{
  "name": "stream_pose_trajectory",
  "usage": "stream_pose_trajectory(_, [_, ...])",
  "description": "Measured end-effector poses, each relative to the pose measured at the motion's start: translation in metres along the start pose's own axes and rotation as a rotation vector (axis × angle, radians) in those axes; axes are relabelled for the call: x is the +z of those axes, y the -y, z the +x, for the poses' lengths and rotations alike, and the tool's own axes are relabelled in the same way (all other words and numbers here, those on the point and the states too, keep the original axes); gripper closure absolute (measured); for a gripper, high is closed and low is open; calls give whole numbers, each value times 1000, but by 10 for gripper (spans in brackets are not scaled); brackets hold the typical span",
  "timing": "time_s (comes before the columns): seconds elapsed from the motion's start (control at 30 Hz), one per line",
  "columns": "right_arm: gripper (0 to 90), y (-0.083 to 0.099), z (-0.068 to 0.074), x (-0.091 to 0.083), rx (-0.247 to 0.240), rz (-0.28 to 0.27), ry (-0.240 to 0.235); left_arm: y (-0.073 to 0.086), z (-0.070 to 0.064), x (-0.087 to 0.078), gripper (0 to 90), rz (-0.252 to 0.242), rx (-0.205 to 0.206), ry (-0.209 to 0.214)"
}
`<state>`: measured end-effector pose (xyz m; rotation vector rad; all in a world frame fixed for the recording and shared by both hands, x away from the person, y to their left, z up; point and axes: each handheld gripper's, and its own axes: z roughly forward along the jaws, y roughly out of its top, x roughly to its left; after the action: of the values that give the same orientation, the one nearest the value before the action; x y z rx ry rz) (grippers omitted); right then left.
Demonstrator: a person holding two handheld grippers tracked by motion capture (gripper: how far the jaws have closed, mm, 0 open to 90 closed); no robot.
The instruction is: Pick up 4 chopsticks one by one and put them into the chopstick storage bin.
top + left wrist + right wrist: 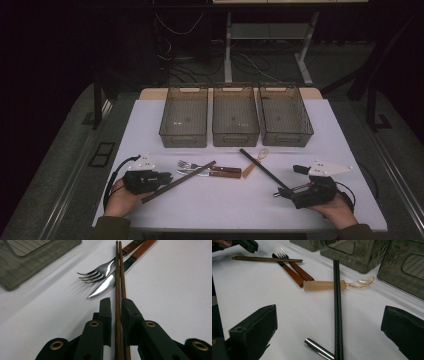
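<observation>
Three grey bins (235,120) seemingly hold nothing.

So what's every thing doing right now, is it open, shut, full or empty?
Left gripper: shut on brown chopsticks.
Right gripper: open, black chopsticks between its jaws.
Left bin: empty.
Middle bin: empty.
Right bin: empty.
Fork: flat on table, under brown chopsticks.
Knife: flat beside fork.
Spoon: flat, under black chopsticks.
</observation>
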<state>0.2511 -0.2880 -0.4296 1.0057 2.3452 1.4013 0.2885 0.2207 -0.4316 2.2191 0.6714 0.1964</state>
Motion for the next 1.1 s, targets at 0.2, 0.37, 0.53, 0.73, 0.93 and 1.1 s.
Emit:
stream_pose_trajectory(0.2, [8,0,0,0,0,0,-1,0,-1,3,783,14,-2,4])
stream_pose_trajectory(0.37, [8,0,0,0,0,1,-1,0,-1,5,784,19,7,8])
stream_pose_trajectory(0.53, [8,0,0,0,1,0,-2,0,-1,7,783,25,7,9])
stream_pose_trajectory(0.73, [8,0,0,0,1,1,-2,0,-2,10,784,36,11,12])
stream_pose_trajectory(0.93, [8,0,0,0,2,-1,-3,0,-2,10,785,46,16,7])
stream_pose_trajectory(1.1, [8,0,0,0,1,-2,-4,0,-1,11,785,51,29,1])
